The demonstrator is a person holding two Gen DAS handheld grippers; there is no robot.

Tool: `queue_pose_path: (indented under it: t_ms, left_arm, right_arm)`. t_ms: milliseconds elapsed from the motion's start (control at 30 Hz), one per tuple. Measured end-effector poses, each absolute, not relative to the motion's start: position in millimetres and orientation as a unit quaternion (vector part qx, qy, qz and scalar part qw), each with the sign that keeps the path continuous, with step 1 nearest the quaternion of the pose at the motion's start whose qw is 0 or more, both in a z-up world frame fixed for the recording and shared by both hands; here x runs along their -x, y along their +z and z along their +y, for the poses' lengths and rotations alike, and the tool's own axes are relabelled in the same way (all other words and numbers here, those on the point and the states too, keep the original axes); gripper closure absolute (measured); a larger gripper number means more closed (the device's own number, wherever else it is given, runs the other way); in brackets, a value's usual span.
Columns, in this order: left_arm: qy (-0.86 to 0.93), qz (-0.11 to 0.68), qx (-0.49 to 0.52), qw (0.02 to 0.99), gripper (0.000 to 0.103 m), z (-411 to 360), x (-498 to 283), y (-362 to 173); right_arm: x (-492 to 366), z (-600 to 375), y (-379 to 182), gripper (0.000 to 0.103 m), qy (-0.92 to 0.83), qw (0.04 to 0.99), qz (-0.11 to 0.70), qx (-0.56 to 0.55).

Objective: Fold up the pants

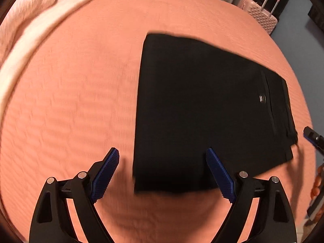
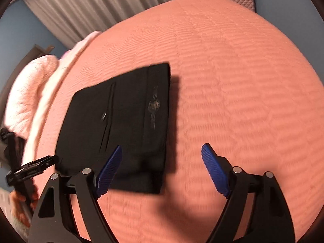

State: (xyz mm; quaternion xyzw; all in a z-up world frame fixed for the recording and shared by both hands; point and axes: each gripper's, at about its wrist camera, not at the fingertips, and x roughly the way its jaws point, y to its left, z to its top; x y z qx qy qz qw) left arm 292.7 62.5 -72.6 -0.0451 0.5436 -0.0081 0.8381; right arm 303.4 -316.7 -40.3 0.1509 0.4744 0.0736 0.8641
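Note:
Black pants lie folded into a flat rectangle on the salmon bedspread, waistband and a small metal button toward the right in the left wrist view. My left gripper hovers over their near edge, open, with nothing between its blue pads. In the right wrist view the same pants lie left of centre, and my right gripper stands open above their near right corner, not touching them. The right gripper's tip shows at the right edge of the left wrist view. The left gripper and a hand appear at lower left of the right view.
A fluffy pink blanket and a pale pillow edge lie along the bed's far left. A pink suitcase stands beyond the bed's far corner by a grey curtain. Bare bedspread spreads to the right of the pants.

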Motion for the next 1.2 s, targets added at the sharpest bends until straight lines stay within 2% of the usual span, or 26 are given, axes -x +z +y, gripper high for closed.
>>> queue_pose_path:
  t_ms: [100,267,433,467,600,767,867,967,1200]
  left_arm:
    - [-0.002,0.517,0.009,0.856,0.017,37.5,-317.0,-56.2]
    - [0.042,0.511,-0.029,0.858,0.017,18.1,-359.2,-55.5]
    - [0.047,0.549,-0.018,0.834,0.017,48.6,-369.5,-76.3]
    - [0.044,0.556,-0.007,0.830,0.017,59.9,-364.3,-84.2]
    - [-0.036,0.562,0.096,0.820,0.016,88.9,-337.8,-107.7]
    - [-0.071,0.547,0.041,0.833,0.015,67.5,-317.5,-108.0]
    - [-0.068,0.545,0.061,0.833,0.016,69.6,-322.1,-112.6]
    - [-0.031,0.538,0.105,0.836,0.022,81.5,-333.2,-105.6]
    - [-0.056,0.541,0.122,0.830,0.019,98.4,-344.3,-108.5]
  right_arm:
    - [-318.9,-266.5,-14.7,0.024,0.112,0.891,0.432,-0.079]
    - [-367.2,-225.0,-20.6,0.029,0.121,0.889,0.440,-0.043]
    - [-389.0,-271.5,-48.4,0.028,0.057,0.874,0.478,-0.069]
    - [-385.6,-282.3,-54.6,0.023,0.059,0.869,0.484,-0.082]
    - [-365.7,-312.5,-97.0,0.018,0.109,0.823,0.531,-0.168]
    - [-334.0,-291.0,-106.5,0.017,0.189,0.832,0.494,-0.171]
    - [-338.0,-274.0,-110.0,0.017,0.180,0.840,0.489,-0.149]
    - [-348.2,-279.8,-111.1,0.018,0.180,0.832,0.489,-0.189]
    - [-374.0,-302.1,-125.0,0.018,0.228,0.795,0.480,-0.293]
